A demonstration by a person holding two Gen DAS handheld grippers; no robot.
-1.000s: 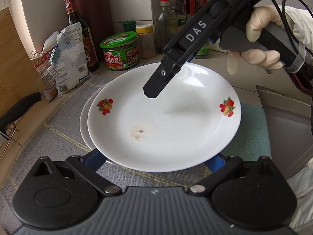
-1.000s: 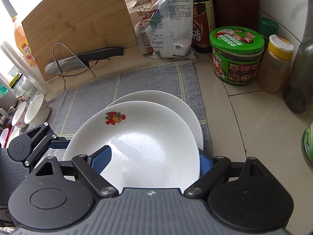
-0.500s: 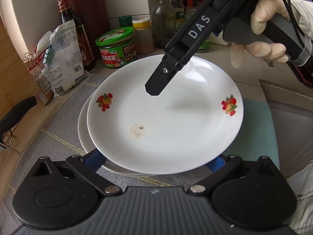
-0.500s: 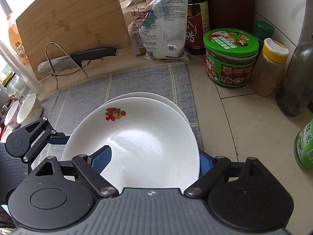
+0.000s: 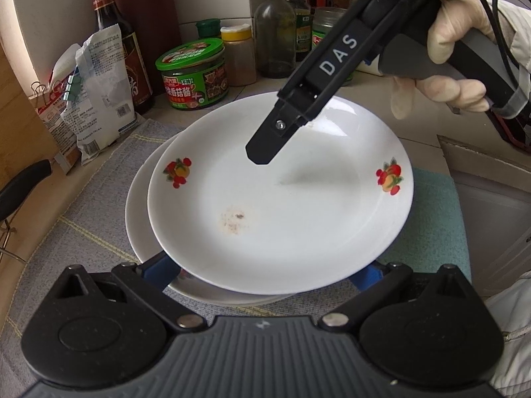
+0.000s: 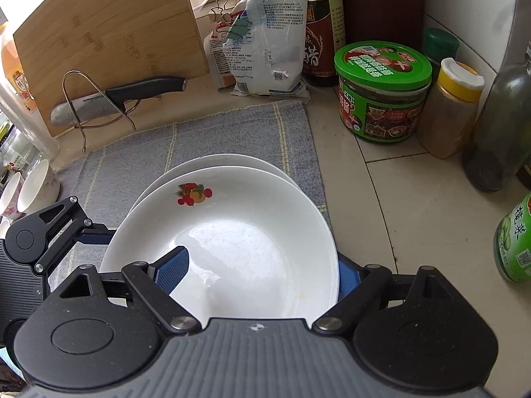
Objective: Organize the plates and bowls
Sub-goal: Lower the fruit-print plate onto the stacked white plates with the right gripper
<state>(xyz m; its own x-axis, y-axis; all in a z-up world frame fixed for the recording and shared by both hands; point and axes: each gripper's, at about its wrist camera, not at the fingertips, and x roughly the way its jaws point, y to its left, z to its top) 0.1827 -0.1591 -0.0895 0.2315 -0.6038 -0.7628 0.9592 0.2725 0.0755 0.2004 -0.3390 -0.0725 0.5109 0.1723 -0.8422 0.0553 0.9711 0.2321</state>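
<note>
— What does the right hand-held gripper (image 6: pixel 257 265) hold?

— The top plate (image 6: pixel 232 232): one blue pad inside the rim, the other outside at its 3 o'clock edge. The left hand-held gripper (image 5: pixel 268 272) has a pad either side of that plate's near rim; whether it pinches, I cannot tell.

— And beyond?

— A second plate (image 5: pixel 142 199) lies beneath, offset toward 9 o'clock, on a grey cloth (image 6: pixel 205 136) on the desk (image 6: pixel 415 205). A green-lidded jar (image 6: pixel 381 89) stands at 1 o'clock.
</note>
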